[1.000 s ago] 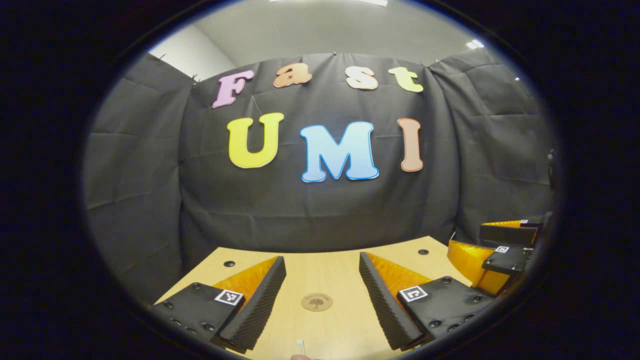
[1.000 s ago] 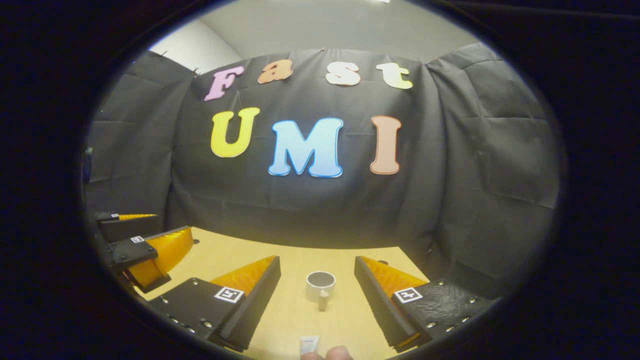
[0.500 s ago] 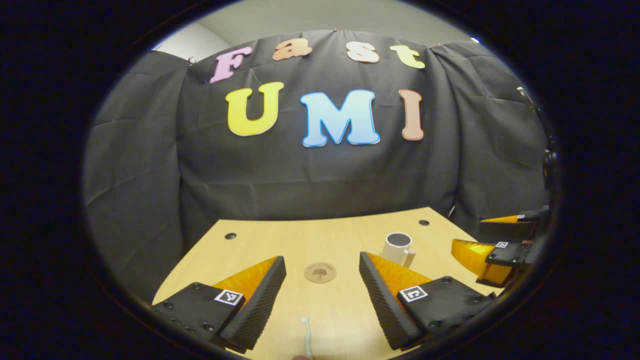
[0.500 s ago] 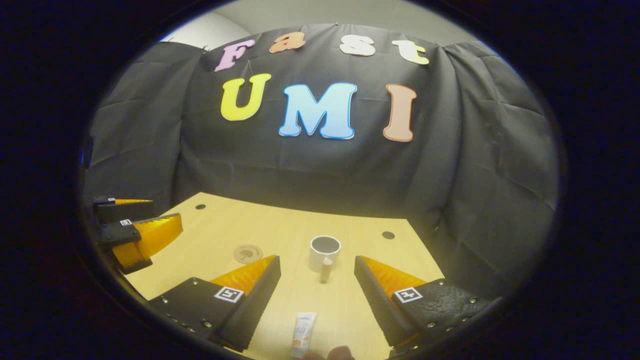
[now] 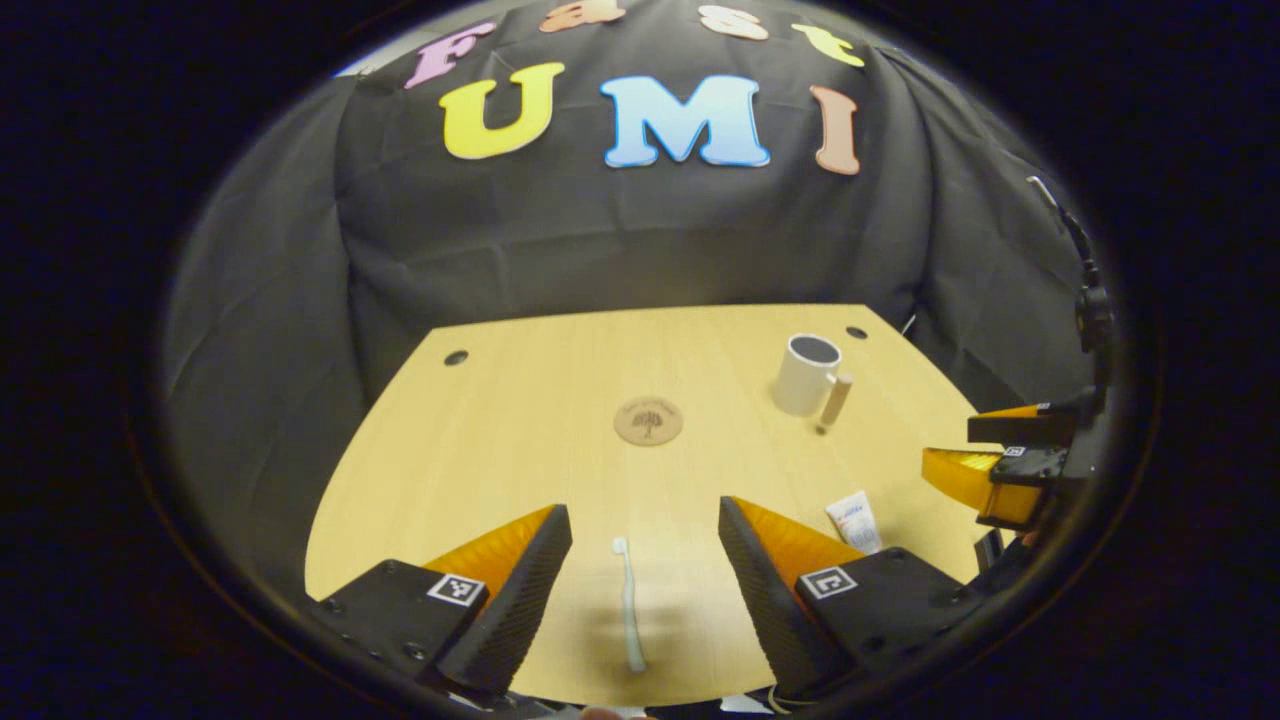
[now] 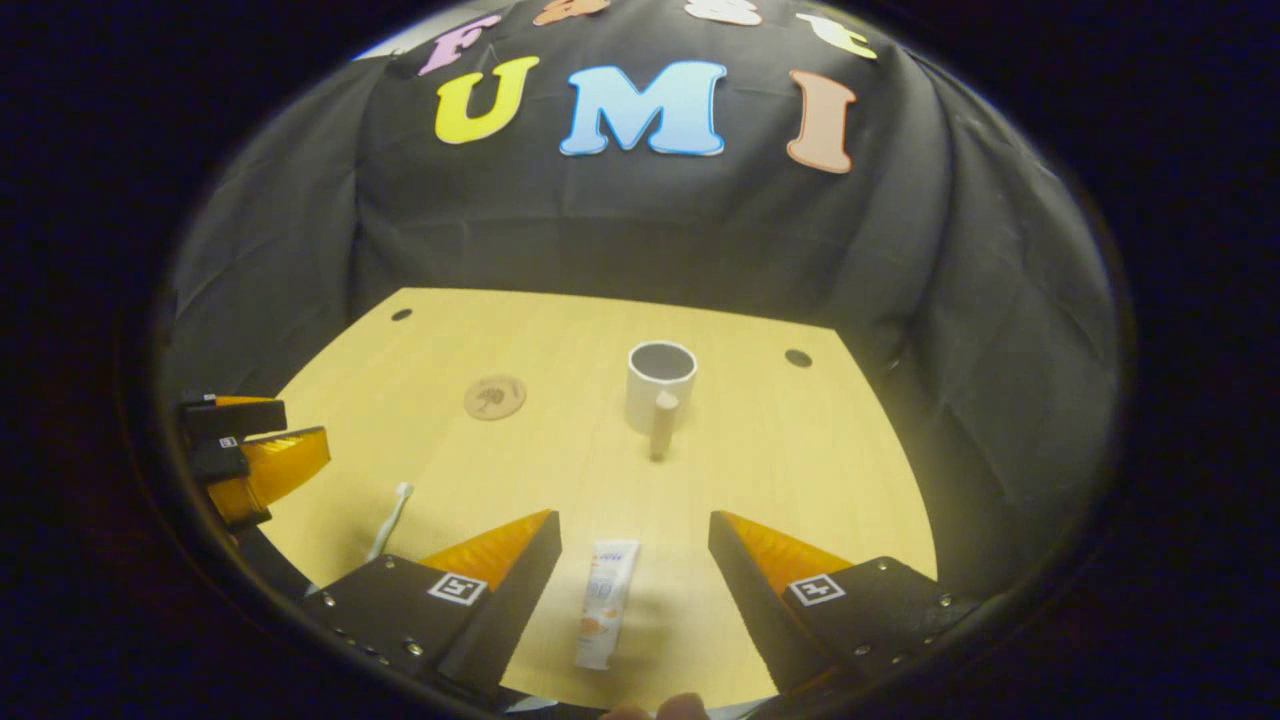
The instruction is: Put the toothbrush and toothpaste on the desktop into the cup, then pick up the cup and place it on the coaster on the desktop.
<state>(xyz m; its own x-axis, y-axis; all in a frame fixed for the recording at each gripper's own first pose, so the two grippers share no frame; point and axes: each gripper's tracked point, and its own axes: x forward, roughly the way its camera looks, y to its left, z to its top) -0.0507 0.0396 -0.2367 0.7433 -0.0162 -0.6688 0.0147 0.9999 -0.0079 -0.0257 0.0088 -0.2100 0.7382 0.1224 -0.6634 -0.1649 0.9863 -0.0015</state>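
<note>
Both claws are hanging over the near edge of the desk with their jaws spread wide, nothing in them. In the left gripper view the left gripper (image 5: pixel 645 575) has the toothbrush (image 5: pixel 630 603) lying flat between its fingers. The right gripper (image 6: pixel 634 580) is lined up the same way over the toothpaste (image 6: pixel 604 616); a fingertip (image 6: pixel 682 708) pokes in at the very bottom, cut off. The tube's print is too small to make out. Farther back on the light wood desktop (image 6: pixel 790 470) sit the round coaster (image 6: pixel 494 397) and, well apart from it, the white cup (image 6: pixel 659 386), upright, handle towards us. Black cloth wall (image 6: pixel 640 230) behind.
</note>
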